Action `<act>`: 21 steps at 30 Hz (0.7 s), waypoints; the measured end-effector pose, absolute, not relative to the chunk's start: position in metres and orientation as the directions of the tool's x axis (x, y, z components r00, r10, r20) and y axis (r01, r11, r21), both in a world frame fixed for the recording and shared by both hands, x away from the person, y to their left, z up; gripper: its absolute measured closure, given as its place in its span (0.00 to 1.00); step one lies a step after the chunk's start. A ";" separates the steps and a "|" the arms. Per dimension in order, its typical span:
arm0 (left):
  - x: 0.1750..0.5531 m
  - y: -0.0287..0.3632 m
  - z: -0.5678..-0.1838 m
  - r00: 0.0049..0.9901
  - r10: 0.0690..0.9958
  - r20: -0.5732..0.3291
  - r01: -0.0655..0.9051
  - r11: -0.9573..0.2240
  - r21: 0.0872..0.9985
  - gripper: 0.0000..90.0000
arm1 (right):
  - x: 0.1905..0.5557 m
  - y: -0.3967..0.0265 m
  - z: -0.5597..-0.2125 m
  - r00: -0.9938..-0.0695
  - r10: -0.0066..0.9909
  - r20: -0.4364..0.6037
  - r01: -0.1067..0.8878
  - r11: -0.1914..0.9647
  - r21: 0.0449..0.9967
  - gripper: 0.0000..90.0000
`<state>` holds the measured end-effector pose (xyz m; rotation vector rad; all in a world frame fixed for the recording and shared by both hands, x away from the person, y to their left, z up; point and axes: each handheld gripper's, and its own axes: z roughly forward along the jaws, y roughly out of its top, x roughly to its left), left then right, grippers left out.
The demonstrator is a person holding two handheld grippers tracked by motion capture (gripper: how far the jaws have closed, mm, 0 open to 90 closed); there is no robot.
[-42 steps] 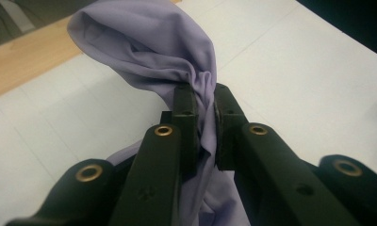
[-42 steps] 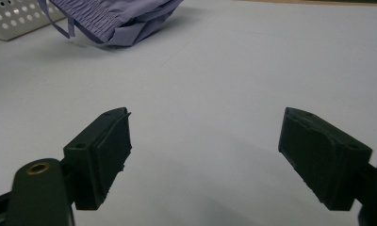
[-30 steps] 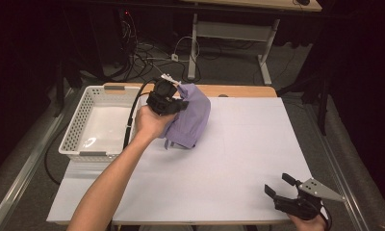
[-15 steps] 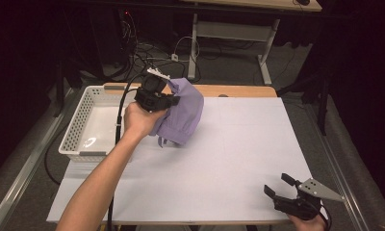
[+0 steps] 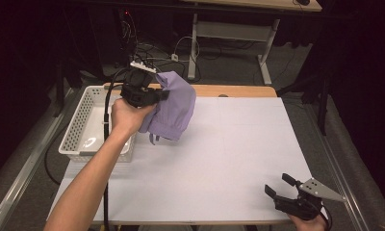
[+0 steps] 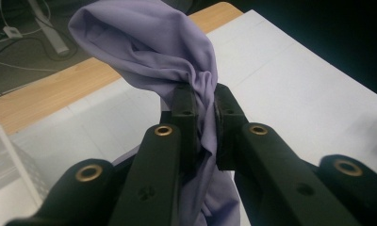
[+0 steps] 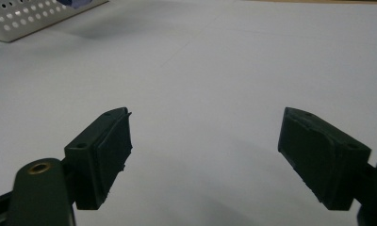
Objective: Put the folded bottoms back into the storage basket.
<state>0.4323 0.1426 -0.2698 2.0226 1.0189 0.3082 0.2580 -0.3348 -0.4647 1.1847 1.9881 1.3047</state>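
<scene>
A lilac cloth [image 5: 171, 108] hangs in the air over the table's left side, bunched at the top and drooping below. My left gripper [image 5: 164, 94] is shut on it. In the left gripper view the cloth [image 6: 149, 52] is pinched between the two black jaws of the left gripper [image 6: 204, 101] and spills out above and below them. At the near right corner of the table my right gripper [image 5: 277, 185] rests low and open; in the right gripper view the right gripper [image 7: 205, 136] has nothing between its pads, just white table [image 7: 215, 61].
A white perforated basket [image 5: 77, 130] stands at the table's left edge, just left of the hanging cloth; its corner [image 7: 21, 21] shows in the right gripper view. The white table top [image 5: 238, 144] has a wooden strip [image 5: 229, 90] along its far edge. Cables lie on the floor behind.
My left gripper has carried the cloth up and leftward toward the basket, so the cloth now hangs free of the table. The right gripper has stayed put.
</scene>
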 end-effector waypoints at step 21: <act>0.423 0.187 -0.261 0.587 0.797 -0.139 0.560 -0.276 0.781 0.89 | 0.258 -0.335 -0.465 -0.506 0.860 0.061 0.400 0.172 0.900 0.21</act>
